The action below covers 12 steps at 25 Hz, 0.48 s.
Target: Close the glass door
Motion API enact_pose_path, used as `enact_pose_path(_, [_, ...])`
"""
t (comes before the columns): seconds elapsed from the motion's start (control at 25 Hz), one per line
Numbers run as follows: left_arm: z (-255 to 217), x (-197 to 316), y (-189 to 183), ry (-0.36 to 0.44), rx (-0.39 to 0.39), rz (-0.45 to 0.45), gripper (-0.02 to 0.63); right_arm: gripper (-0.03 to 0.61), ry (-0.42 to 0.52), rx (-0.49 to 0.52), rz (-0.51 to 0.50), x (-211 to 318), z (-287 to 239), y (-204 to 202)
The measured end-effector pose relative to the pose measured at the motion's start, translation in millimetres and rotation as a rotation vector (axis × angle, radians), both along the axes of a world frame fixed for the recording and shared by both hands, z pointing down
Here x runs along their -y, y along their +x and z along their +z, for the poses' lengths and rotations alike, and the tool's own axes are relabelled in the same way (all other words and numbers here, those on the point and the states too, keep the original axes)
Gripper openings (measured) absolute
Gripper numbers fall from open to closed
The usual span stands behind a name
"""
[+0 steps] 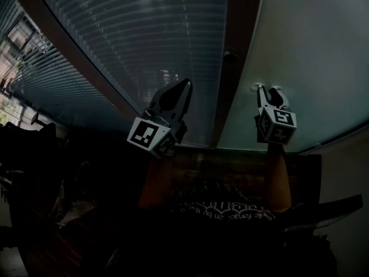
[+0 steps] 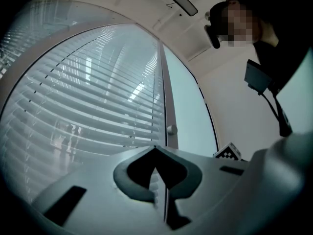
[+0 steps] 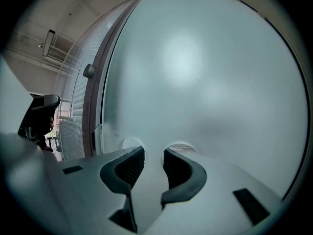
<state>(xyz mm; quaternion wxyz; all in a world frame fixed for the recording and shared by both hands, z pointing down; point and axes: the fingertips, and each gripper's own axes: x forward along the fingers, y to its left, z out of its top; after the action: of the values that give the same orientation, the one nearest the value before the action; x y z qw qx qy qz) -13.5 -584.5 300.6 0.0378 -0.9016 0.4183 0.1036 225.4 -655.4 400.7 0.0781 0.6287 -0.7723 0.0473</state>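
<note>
Holding both grippers up in front of me, forearms raised. In the head view my left forearm (image 1: 154, 183) and right forearm (image 1: 278, 183) are nearest, dark and underlit.

The left gripper (image 1: 184, 85) has its jaws together. In its own view (image 2: 155, 150) the tips meet in a point with nothing between them. Its marker cube (image 1: 149, 136) faces me.

The right gripper (image 1: 271, 91) is narrowly parted. In its own view (image 3: 153, 153) there is a slim gap between the ribbed pads, and nothing is in it.

Just past the right gripper's tips is the glass door (image 1: 311, 56), a frosted pale panel that fills most of the right gripper view (image 3: 210, 72). A pale round patch sits on the glass at each tip (looks like contact, can't confirm).

The door's dark frame (image 1: 235, 97) runs up between the two grippers. It has a small round knob (image 1: 229, 56) above and left of the right gripper, and the knob also shows in the left gripper view (image 2: 171, 129).

The left gripper points at the pane with slatted blinds (image 1: 144, 39), just left of the frame. I can't tell whether it touches the pane. I also can't tell whether the door is fully shut.

Farthest off, above the blinds (image 2: 88, 97), is a white ceiling (image 2: 146, 4).
</note>
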Motion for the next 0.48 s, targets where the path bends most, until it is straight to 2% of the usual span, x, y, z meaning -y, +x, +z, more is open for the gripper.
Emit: enact_pose_path(0.48, [-0.3, 2.3, -2.1, 0.004, 0.007, -0.009, 0.002, 0.118, 0.000, -0.004, 0.003, 9.4, 2.2, 3.8])
